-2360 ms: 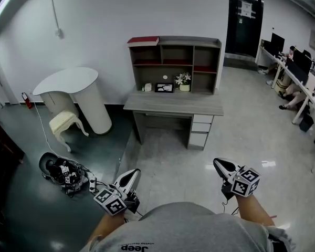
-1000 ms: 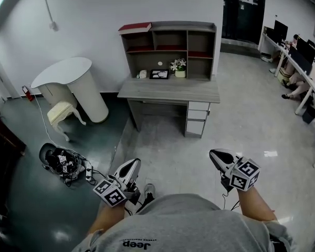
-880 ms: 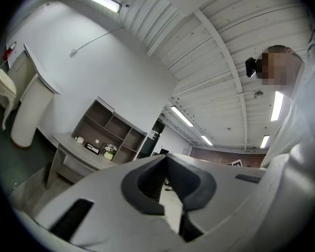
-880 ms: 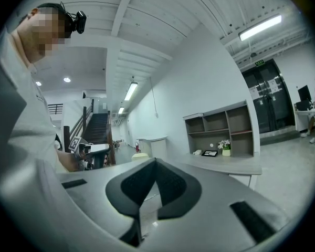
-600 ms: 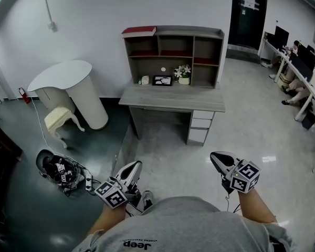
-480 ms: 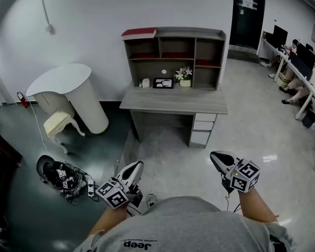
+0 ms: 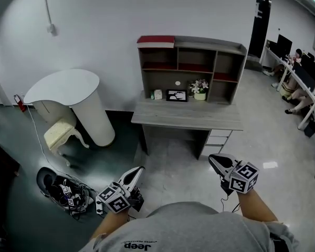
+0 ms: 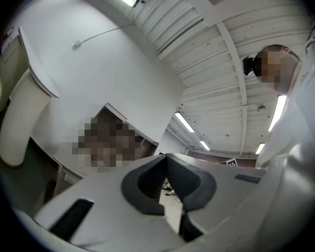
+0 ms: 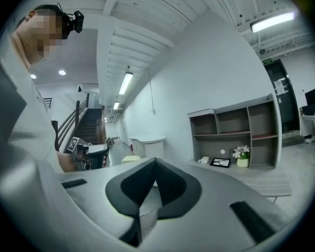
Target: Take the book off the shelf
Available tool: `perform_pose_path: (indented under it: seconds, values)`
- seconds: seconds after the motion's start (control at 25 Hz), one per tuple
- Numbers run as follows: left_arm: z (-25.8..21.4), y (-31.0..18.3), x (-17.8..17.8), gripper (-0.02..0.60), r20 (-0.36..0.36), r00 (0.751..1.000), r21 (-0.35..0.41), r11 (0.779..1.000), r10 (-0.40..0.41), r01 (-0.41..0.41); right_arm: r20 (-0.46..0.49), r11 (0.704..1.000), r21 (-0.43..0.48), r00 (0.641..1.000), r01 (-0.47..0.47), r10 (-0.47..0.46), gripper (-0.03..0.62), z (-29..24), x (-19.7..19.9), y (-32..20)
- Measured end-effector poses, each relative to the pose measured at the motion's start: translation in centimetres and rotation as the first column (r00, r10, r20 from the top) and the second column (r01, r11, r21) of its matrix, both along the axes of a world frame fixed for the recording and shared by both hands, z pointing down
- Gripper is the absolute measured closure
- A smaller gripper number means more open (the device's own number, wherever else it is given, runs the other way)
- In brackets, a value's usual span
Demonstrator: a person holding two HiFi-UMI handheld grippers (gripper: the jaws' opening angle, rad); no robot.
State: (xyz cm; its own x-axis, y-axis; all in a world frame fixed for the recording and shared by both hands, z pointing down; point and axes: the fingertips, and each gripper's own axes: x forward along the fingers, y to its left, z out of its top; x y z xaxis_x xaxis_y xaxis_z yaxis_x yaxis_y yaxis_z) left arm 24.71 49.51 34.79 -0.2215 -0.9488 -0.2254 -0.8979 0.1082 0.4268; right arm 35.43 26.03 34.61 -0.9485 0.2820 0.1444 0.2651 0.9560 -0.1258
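- While well short of the shelf (image 7: 191, 70): left hand-held gripper (image 7: 138, 171) and right hand-held gripper (image 7: 214, 159) pressed together, empty; book (image 7: 156, 40) far ahead, above, on top.
- Possible fault: reaching with jaws unopened, shoving book off.

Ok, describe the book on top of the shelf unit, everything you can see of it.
The book has a red cover and a pale band of page edges along its front. It is closed and lies flat on the top board of the grey shelf unit, at the left end, close to the white wall. Nothing rests on it and nothing else touches it.
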Motion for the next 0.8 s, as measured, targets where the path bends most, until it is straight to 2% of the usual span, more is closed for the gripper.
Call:
perform_pose_path:
  seconds: [0.2,0.44,0.8]
  values:
    - [-0.2,3.5,-5.4,0.566,-0.007,1.000,0.020,0.999,-0.028,0.028,-0.013,0.999,0.024,0.999,0.041,-0.041,0.584,-0.5,-6.5,3.5]
    - [0.0,7.2,-9.8,0.566,0.019,0.998,0.007,0.998,-0.063,0.062,0.000,0.997,0.038,0.998,0.061,-0.061,0.583,-1.8,-12.4,5.9]
    - [0.6,9.5,-13.1,0.566,0.014,0.992,-0.004,0.992,-0.126,0.126,0.010,0.997,0.014,0.997,0.078,-0.078,0.583,-1.3,-17.4,6.0]
